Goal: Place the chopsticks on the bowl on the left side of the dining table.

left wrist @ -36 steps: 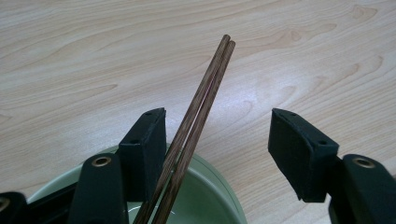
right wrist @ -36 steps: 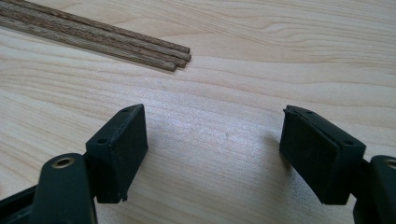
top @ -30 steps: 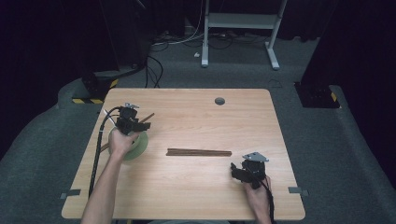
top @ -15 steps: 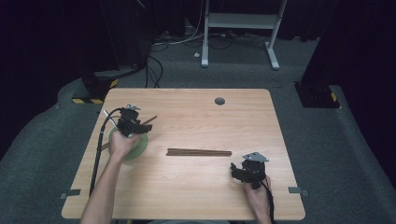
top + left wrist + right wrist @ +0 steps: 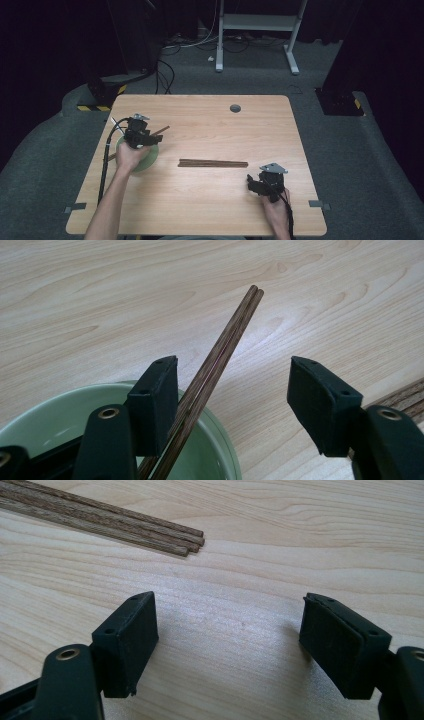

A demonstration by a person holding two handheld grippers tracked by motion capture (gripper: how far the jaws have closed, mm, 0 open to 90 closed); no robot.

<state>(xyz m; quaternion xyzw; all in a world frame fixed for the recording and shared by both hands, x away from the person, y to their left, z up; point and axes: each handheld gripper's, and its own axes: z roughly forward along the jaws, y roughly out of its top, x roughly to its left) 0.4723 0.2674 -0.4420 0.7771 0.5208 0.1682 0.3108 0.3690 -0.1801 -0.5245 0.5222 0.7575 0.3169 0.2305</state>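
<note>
Left gripper (image 5: 142, 140) hovers over the green bowl (image 5: 146, 159) at the table's (image 5: 210, 200) left side, jaws spread wide and clamping nothing. In the left gripper view a pair of chopsticks (image 5: 215, 360) leans out of the bowl, lying against the inner face of that view's left-hand pad and running up and away past the rim; the other pad stands well apart from them, so they look released, resting on the bowl and not gripped. From above, their free end pokes out to the right of the gripper and slightly toward the far edge. The remaining bundle of chopsticks (image 5: 213, 163) lies flat mid-table, long axis across the table, parallel to its near edge. Right gripper (image 5: 257, 184) rests low near the right front, jaws likewise apart and empty. In the right gripper view the bundle's near end (image 5: 187, 542) sits ahead and to that view's left, apart from both pads. Judgement: the right hand is nearer the bundle's right end, the left nearer its left end; whichever goes must close across the sticks, not along them. Left forearm is stretched forward, wrist pitched down over the bowl; right wrist is held level and low.
</note>
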